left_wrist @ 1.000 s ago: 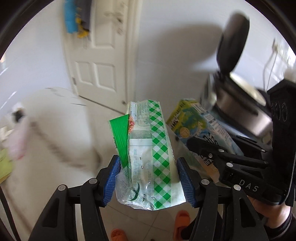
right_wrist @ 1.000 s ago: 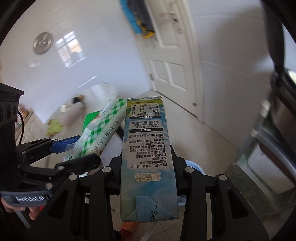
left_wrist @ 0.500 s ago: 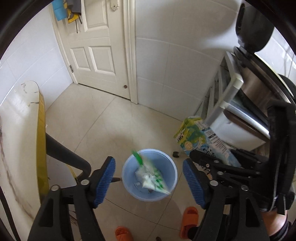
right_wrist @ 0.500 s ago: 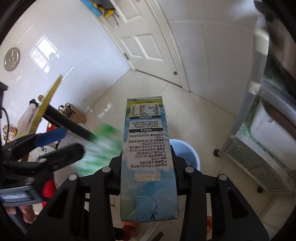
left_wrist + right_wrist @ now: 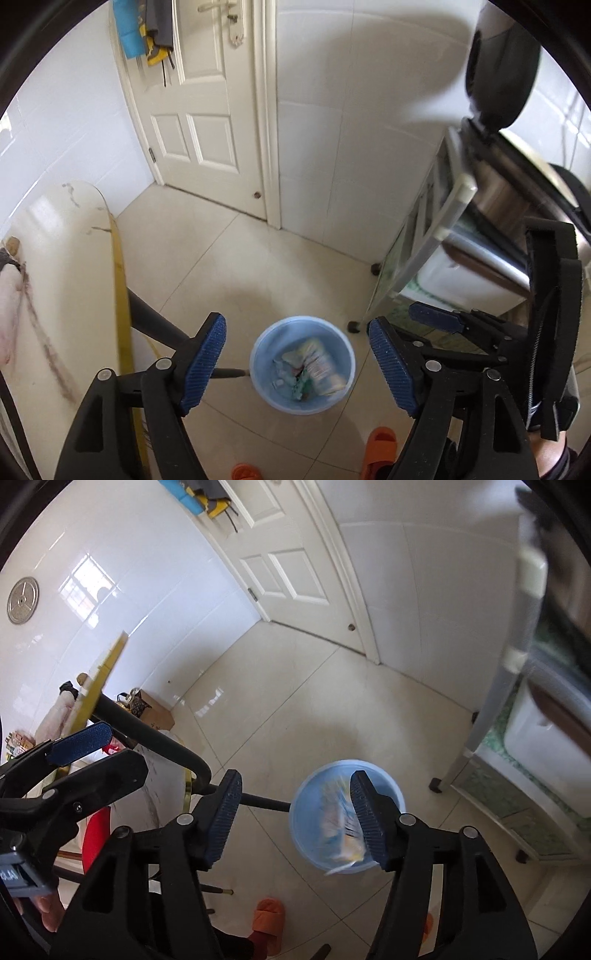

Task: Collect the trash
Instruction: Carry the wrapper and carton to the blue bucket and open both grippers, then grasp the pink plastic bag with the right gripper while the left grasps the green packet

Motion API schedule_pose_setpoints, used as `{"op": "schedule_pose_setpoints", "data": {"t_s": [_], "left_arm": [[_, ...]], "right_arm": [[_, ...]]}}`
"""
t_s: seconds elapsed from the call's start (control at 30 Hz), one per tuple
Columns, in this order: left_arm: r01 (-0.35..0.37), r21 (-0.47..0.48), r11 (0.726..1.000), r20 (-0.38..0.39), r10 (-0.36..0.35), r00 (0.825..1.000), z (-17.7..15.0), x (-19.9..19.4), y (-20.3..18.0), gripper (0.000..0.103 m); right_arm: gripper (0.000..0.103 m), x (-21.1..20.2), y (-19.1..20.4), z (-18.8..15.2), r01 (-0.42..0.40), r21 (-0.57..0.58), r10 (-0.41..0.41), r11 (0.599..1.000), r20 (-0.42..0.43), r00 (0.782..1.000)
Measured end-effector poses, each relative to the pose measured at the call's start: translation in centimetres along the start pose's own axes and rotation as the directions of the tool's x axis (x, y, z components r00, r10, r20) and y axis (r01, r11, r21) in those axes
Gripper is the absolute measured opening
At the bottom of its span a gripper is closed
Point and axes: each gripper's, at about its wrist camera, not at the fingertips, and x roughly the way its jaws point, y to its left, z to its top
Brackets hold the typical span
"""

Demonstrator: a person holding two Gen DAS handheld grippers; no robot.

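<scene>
1. Left gripper points steeply down over the tiled floor; its jaws have just been opening and stand wide apart, nothing between the blue pads.
2. Blue plastic bin stands on the floor directly below that gap; inside it lie the green-checked wrapper and a pale carton, both blurred.
3. Right gripper also points down beside the left one; its jaws have just been opening; released, no object pressed by either pad.
4. In the right wrist view the blue bin sits under the right-hand finger; the carton shows as a motion-smeared streak within the bin mouth, its lower end over the near rim; cannot tell whether it has settled.
5. Orange slippers on the floor at the near edge, just below the bin.
6. White panelled door shut at the far side; blue and yellow items hang on the wall left of it.
7. Round table edge with yellow rim to the left; black table leg runs from it towards the bin.
8. Metal shelving unit to the right.
</scene>
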Motion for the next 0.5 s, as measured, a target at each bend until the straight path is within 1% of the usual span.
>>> {"op": "schedule_pose_setpoints", "data": {"t_s": [0.1, 0.2, 0.3, 0.4, 0.43, 0.5], "left_arm": [[0.011, 0.008, 1.0, 0.029, -0.011, 1.0, -0.8, -2.6, 0.0, 0.078], [0.027, -0.001, 1.0, 0.081, -0.027, 0.996, -1.8, -6.0, -0.1, 0.078], [0.022, -0.019, 1.0, 0.142, -0.019, 0.99, -3.2, -10.0, 0.9, 0.085], [0.02, -0.036, 0.999, 0.205, -0.013, 0.979, -4.8, -13.8, 2.2, 0.091], [0.015, -0.045, 0.999, 0.224, -0.004, 0.975, -5.5, -15.1, 2.7, 0.094], [-0.005, -0.067, 0.998, 0.259, 0.023, 0.966, -7.0, -17.7, 4.4, 0.096]], "right_arm": [[0.063, -2.5, 0.9, 0.0, 0.009, -0.01, -0.009, 1.0, 0.036, 0.999], [0.064, -5.2, 2.7, -0.1, 0.005, -0.043, -0.001, 0.999, 0.077, 0.997], [0.07, -7.8, 5.2, -0.1, -0.001, -0.092, 0.012, 0.996, 0.12, 0.993], [0.074, -9.7, 7.8, -0.3, -0.006, -0.139, 0.028, 0.99, 0.156, 0.987], [0.075, -10.5, 9.1, -0.4, -0.006, -0.16, 0.035, 0.987, 0.174, 0.984], [0.076, -11.4, 11.2, -0.6, -0.009, -0.19, 0.046, 0.982, 0.189, 0.981]]}}
